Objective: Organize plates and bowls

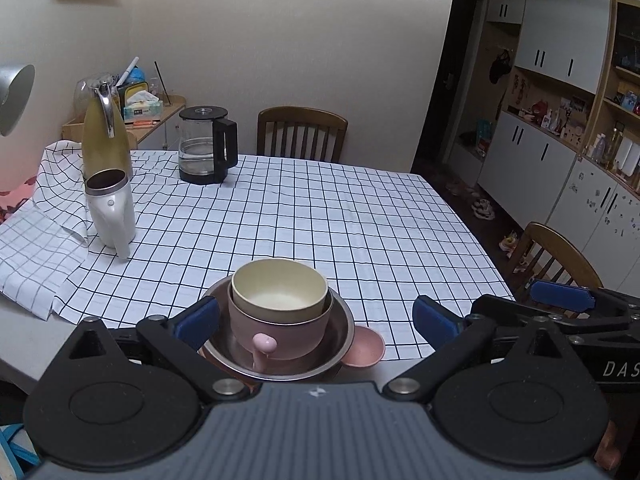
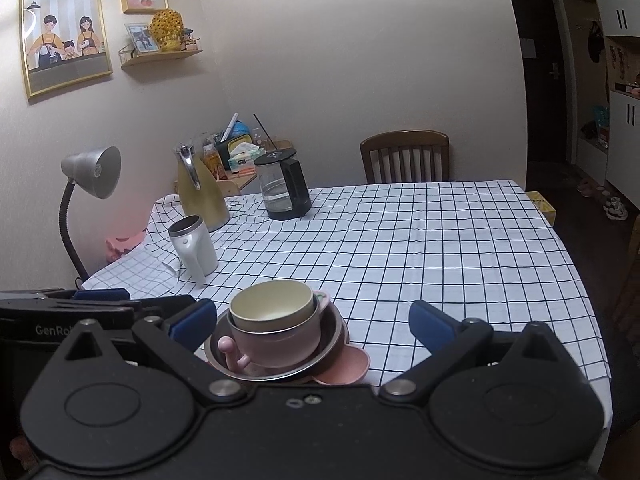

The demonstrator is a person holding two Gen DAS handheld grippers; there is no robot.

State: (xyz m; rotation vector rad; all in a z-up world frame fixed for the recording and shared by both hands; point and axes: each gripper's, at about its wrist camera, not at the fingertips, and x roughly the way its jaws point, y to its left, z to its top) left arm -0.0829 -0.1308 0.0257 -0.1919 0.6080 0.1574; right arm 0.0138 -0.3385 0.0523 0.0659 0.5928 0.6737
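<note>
A big table with a white checked cloth stood by a plain wall. Near its front edge, a cream bowl sat inside a pink bowl, inside a shiny metal dish. The left gripper and the right gripper both had fingers wide apart, holding nothing.

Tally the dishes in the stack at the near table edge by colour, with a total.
Cream bowl: 1
Pink bowl: 1
Steel bowl: 1
Pink plate underneath: 1
Total: 4
</note>
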